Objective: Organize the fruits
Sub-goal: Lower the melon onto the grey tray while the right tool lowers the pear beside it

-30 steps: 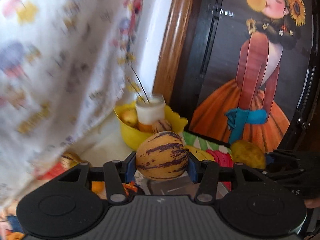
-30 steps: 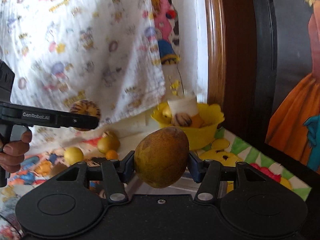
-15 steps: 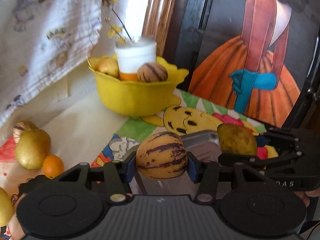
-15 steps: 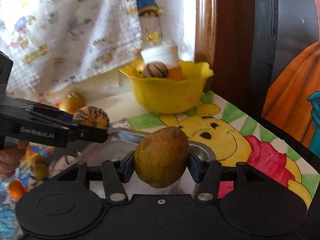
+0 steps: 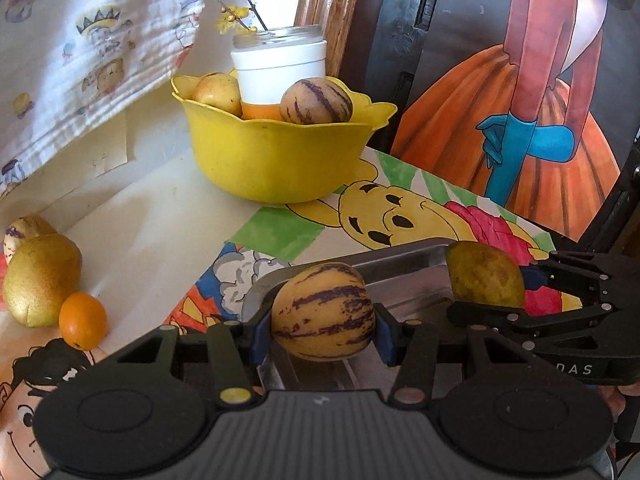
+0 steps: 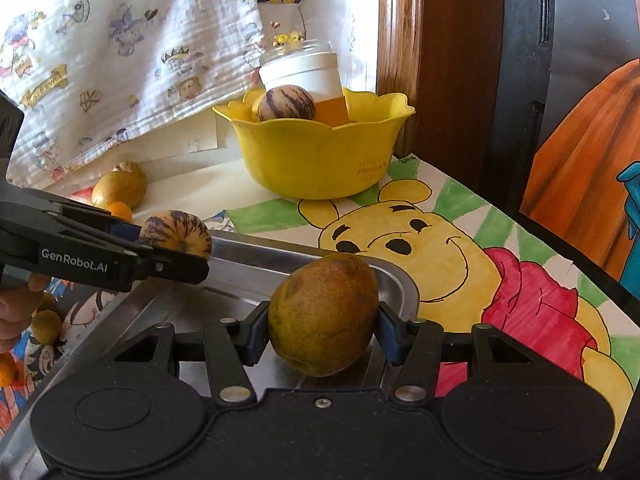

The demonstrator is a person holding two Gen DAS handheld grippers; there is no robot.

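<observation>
The table is a pale cream top, mostly covered by bright cartoon drawings: a yellow bear in a red shirt on green rays, and other cartoon faces toward the near left edge. A steel tray lies on these drawings.

The left claw is clamped on a striped yellow-and-purple melon, its blue pads pressed to both sides, held above the tray's left part. The right claw grips a brownish-green mango the same way, over the tray's far right corner. In the right wrist view part of a hand shows at the left edge.

Behind the tray stands a yellow scalloped bowl, holding another striped melon, a pale yellow fruit and a white jar with a flowering twig. At the far left of the table lie a golden pear, a small orange fruit touching it, and 1 more striped fruit behind.

A white cartoon-printed cloth hangs at the back left. To the right rise a wooden frame and a dark panel bearing a painted figure in an orange skirt.
</observation>
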